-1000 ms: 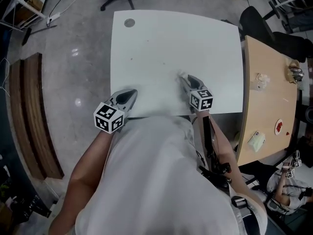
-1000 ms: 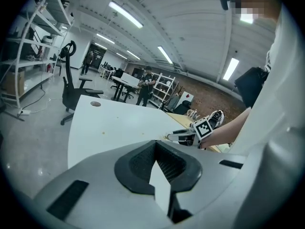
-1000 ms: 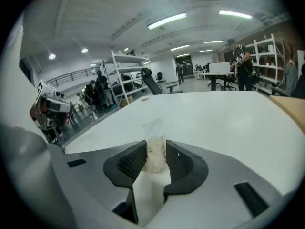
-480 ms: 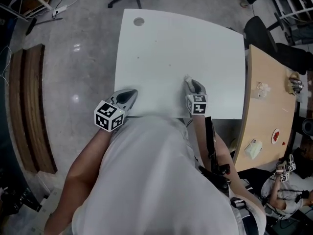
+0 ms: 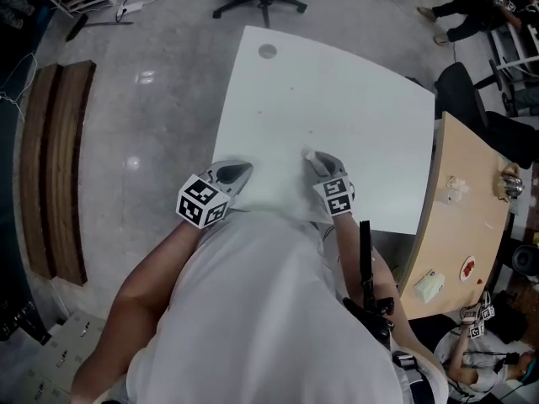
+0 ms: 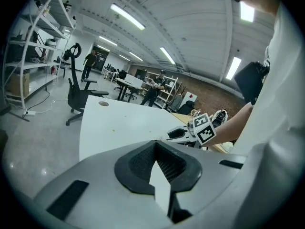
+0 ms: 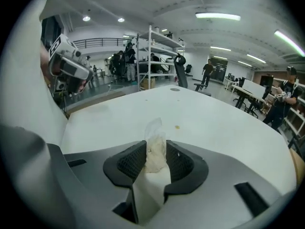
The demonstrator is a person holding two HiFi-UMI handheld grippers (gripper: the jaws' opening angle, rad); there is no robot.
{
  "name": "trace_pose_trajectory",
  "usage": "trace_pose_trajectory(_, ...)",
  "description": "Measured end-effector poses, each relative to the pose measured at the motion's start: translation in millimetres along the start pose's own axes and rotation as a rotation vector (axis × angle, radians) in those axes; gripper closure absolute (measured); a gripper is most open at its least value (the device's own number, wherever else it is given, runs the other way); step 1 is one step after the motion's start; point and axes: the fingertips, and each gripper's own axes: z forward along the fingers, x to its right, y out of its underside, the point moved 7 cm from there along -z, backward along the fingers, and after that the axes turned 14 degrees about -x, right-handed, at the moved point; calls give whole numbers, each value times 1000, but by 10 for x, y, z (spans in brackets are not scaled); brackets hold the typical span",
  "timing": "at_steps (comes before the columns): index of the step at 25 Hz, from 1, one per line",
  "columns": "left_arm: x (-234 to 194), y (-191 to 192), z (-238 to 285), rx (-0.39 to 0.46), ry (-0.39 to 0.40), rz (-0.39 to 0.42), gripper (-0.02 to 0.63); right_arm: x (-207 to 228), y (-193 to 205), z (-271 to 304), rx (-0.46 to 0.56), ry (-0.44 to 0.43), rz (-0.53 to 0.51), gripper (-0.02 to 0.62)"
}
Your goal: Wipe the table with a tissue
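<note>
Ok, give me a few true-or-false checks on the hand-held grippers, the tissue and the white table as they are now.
1. The right hand-held gripper is clamped on a crumpled white tissue. True.
2. The left hand-held gripper grips a tissue as well. False: its jaws are shut with nothing between them.
3. A small yellowish speck lies on the white table beyond the tissue. True.
4. The round grey cable hole sits at the table's near edge, by the person. False: it is at a far corner.
</note>
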Motion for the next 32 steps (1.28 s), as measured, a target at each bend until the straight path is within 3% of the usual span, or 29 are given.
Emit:
trace_pose_trajectory(6,-90,74,-95,16,-50,-12,601,565,-17,9,16,86,162,472)
trace_pose_trajectory(13,-145,197,-201,22,-94,-61,600,922,-358,181,-17,143,72,472)
trace_pose_trajectory(18,-194,266,-273,32,-115,-96,600,931,-351,267,-80,194,14,472)
trace_pose_trajectory(20,-203,291,-299,32,-116,-101,601,893,-354,270,-74,179,8,472)
trace_pose_trajectory(26,-231,313,-290,29,-109,-103,601,517,-505,358,-68,101,-186,472)
trace_pose_trajectory(32,-229,290,-277,33,-100,-95,600,400,-526,361,-72,89,-190,473)
